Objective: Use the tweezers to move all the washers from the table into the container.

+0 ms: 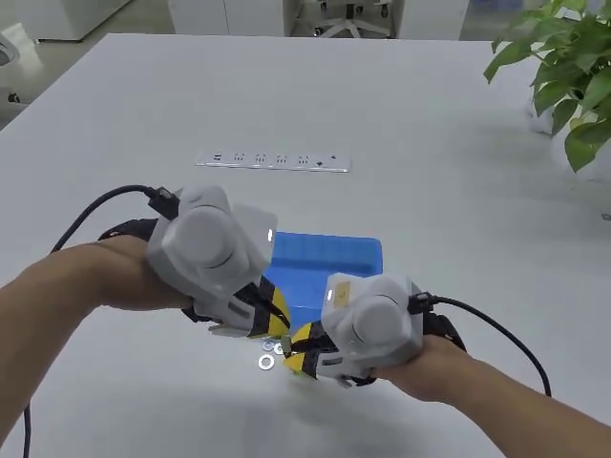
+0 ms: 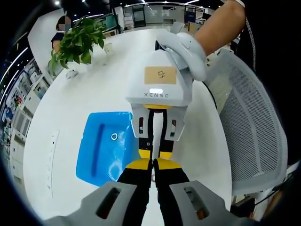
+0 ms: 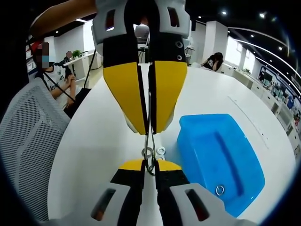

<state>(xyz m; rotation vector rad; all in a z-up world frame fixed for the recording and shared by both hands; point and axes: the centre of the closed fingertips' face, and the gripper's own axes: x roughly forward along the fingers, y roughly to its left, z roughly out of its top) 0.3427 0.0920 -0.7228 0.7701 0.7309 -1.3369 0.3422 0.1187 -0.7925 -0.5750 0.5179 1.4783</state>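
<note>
My two grippers meet tip to tip over the table's near edge. A pair of thin metal tweezers [image 3: 148, 123] runs between them. My left gripper [image 2: 153, 165] is shut on one end and my right gripper [image 3: 150, 166] on the other. In the head view the left gripper [image 1: 280, 324] comes in from the left and the right gripper [image 1: 300, 351] from the right. Two washers [image 3: 148, 152] lie on the white table just below the tips, also visible as washers [image 1: 267, 361] in the head view. Beside them is the blue container [image 1: 329, 260] with one washer [image 3: 219, 190] inside.
A white power strip [image 1: 273, 160] lies flat across the table's middle. A green plant [image 1: 568, 72] stands at the far right edge. A mesh chair back [image 2: 254, 122] is near the table's front. Cables trail from both grippers.
</note>
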